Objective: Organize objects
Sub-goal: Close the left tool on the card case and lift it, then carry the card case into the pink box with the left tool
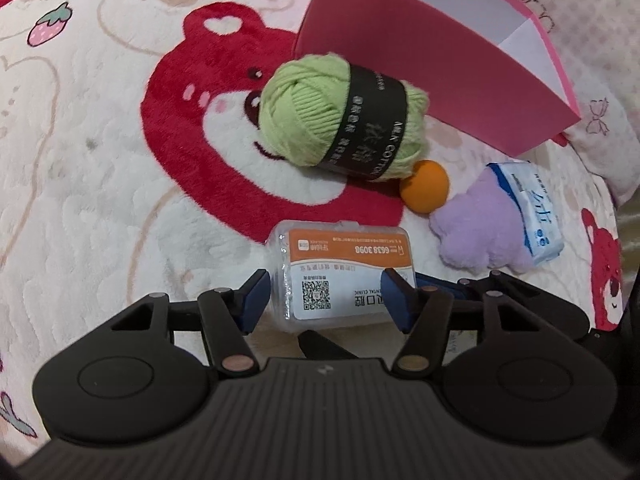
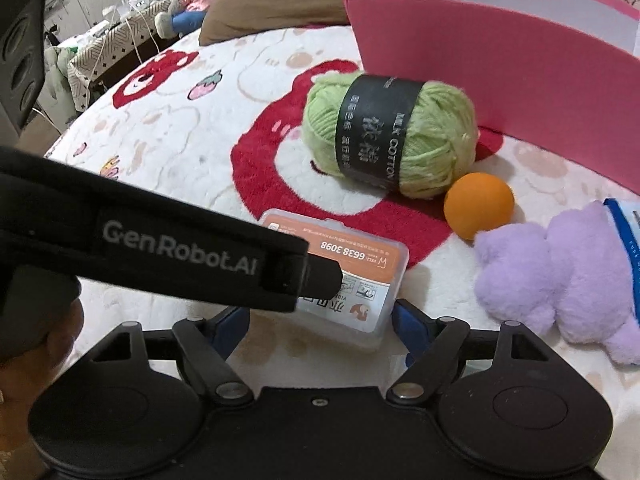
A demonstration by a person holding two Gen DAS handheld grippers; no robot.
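A clear plastic box (image 1: 340, 264) with an orange and white label lies on the bear-print blanket (image 1: 100, 160). My left gripper (image 1: 326, 300) is shut on it, with a blue pad against each short side. In the right wrist view the left gripper's finger (image 2: 316, 276) lies across the box (image 2: 360, 276) from the left. My right gripper (image 2: 320, 328) stands open around the box's near end, its pads not pressing. Beyond lie a green yarn ball (image 1: 340, 116) (image 2: 388, 136), an orange ball (image 1: 425, 187) (image 2: 479, 206), a purple plush (image 1: 476, 228) (image 2: 560, 280) and a tissue pack (image 1: 528, 208).
An open pink box (image 1: 432, 72) (image 2: 500, 72) with a white inside stands behind the yarn. A brown pillow (image 2: 272, 4) lies at the far edge of the blanket. Past the bed's left edge are furniture, cables and stuffed toys (image 2: 180, 4).
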